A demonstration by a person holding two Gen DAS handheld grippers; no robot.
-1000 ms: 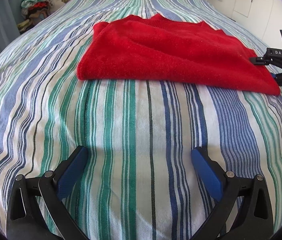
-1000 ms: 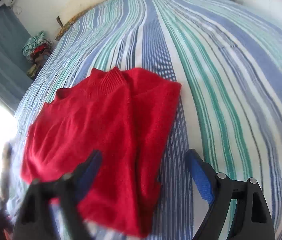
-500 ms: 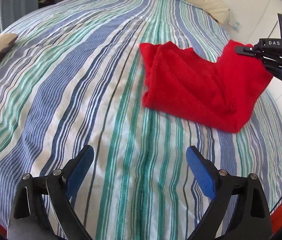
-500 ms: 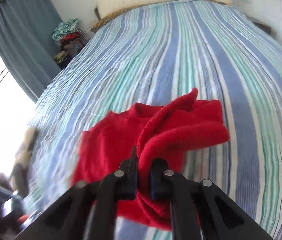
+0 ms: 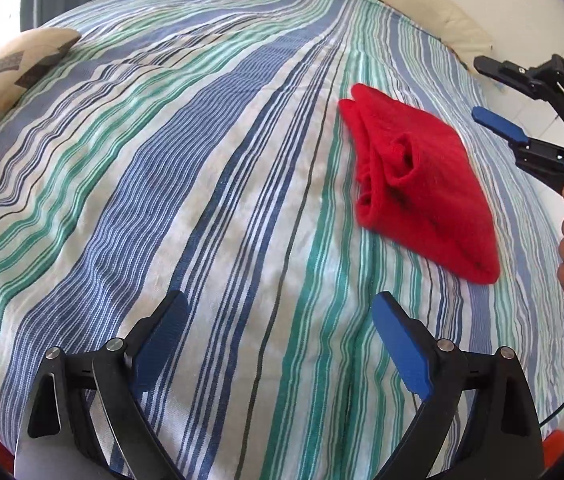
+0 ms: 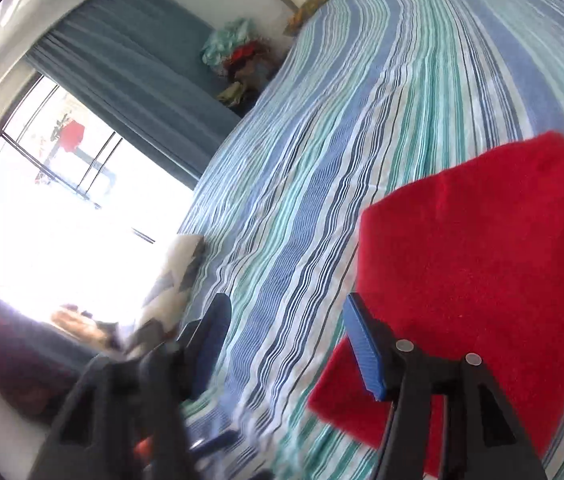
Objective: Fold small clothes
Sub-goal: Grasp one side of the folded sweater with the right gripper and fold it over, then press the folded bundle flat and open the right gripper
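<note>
Red garment point(image 5: 422, 184) lies folded on bed point(image 5: 201, 200), ahead-right of left gripper point(image 5: 277, 344), jaws wide, empty. Right gripper point(image 6: 286, 344) beside it, jaws opening, empty; likely releasing the finished fold.

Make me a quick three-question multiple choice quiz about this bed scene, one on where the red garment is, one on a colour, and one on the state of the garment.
1. The red garment lies:
A. on the striped bedspread
B. on the floor
C. over the patterned pillow

2. The pads of the left gripper are:
A. red
B. blue
C. yellow

3. The garment is:
A. spread out flat, unfolded
B. hanging in the air from a gripper
C. folded into a compact bundle, held by no gripper

Answers:
1 A, stripes surround it on every side.
2 B, both pads show blue.
3 C, layered folds show, and the right gripper, jaws opening, holds nothing.
</note>
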